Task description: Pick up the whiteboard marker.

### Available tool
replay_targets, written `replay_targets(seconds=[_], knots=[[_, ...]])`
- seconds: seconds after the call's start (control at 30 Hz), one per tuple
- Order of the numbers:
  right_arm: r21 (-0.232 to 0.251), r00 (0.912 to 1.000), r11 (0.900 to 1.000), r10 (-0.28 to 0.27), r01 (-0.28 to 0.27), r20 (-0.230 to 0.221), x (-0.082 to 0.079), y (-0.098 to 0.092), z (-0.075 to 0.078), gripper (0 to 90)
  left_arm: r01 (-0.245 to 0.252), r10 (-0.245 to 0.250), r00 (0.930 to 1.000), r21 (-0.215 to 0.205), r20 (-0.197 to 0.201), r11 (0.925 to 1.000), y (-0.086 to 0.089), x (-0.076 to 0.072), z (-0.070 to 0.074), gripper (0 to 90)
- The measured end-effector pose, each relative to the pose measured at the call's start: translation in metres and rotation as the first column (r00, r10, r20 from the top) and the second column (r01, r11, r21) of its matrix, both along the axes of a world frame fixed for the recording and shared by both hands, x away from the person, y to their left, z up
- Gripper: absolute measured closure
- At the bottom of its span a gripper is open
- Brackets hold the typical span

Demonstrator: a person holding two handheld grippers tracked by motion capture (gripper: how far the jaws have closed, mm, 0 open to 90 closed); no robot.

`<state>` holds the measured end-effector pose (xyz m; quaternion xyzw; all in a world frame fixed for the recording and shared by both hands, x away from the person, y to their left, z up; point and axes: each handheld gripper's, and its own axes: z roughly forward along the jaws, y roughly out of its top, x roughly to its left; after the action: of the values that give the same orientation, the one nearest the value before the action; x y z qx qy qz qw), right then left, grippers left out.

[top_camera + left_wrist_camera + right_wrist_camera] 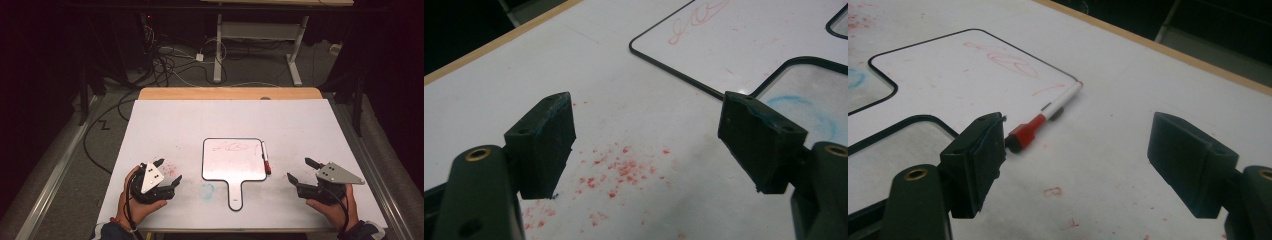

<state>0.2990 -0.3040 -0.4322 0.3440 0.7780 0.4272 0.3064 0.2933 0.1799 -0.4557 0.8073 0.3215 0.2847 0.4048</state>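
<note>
High view, paddle-shaped whiteboard [234, 159] flat at mid-table, red-capped marker [265, 158] along its right edge, left gripper [169, 173] and right gripper [296, 170] resting either side, both spread, empty, left gripper view, jaws wide over red specks [621, 170], right gripper view, jaws wide, marker [1043, 119] just beyond the left jaw.

One whiteboard [234, 159], one marker [265, 159], two tools.

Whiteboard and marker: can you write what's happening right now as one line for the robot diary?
left claw: open, empty | right claw: open, empty | whiteboard: flat on table, red scribble | marker: along whiteboard's right edge, untouched
</note>
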Motion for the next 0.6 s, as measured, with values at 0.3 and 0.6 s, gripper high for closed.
replay_targets(seconds=[0.3,0.6], knots=[[0.003,0.9976,1.0,0.024,-0.024,-0.066,0.006,0.001,-0.001,25.3,0.004,-0.003,0.9999,0.03,-0.016,0.9995,0.001,-0.002,-0.003,21.9],[0.031,0.9779,0.999,0.031,-0.025,-0.207,0.033,0.008,0.001,33.7,0.012,-0.01,0.9995,0.058,-0.029,0.9982,-0.002,-0.008,-0.006,21.9]])
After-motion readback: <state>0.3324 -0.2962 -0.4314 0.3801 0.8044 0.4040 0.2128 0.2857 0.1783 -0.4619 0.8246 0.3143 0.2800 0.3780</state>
